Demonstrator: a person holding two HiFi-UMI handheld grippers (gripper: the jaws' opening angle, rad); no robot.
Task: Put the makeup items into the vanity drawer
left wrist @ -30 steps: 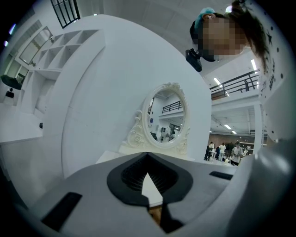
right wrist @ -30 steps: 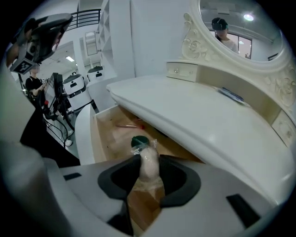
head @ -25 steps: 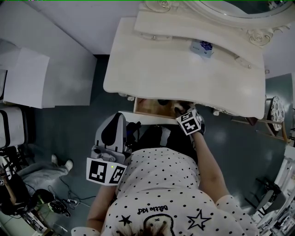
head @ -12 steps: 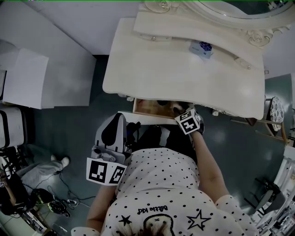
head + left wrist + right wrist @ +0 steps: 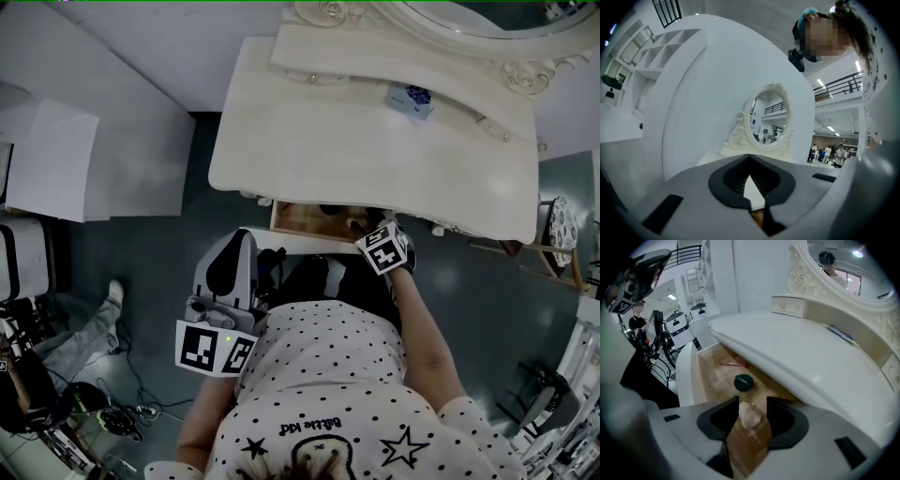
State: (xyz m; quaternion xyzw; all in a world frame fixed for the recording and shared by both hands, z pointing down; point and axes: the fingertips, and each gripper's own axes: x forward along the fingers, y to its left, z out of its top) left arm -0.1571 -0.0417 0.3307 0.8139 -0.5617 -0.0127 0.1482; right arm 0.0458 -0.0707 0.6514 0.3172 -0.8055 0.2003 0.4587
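Observation:
The vanity drawer [image 5: 298, 217] stands pulled out under the cream tabletop [image 5: 375, 150]. My right gripper [image 5: 364, 228] reaches into it. In the right gripper view its jaws [image 5: 751, 404] are opening, and a small pale clear bottle [image 5: 749, 414] lies between them on the wooden drawer bottom [image 5: 710, 380]. A dark green round compact [image 5: 743, 382] and a pink lipstick-like stick [image 5: 732, 364] lie further in. My left gripper [image 5: 236, 246] is held by the person's body below the drawer, shut and empty, its jaws [image 5: 749, 156] pointing up at the mirror [image 5: 771, 119].
A small blue-and-white packet [image 5: 411, 97] lies on the vanity top near the raised back shelf [image 5: 394, 56]. White boxes [image 5: 56, 159] stand at the left. A person's legs [image 5: 84, 328] and cables [image 5: 122, 412] are on the floor at the lower left.
My right gripper stays at the drawer, barely shifted. The legs of the person on the floor at the lower left have moved. My left gripper has not moved.

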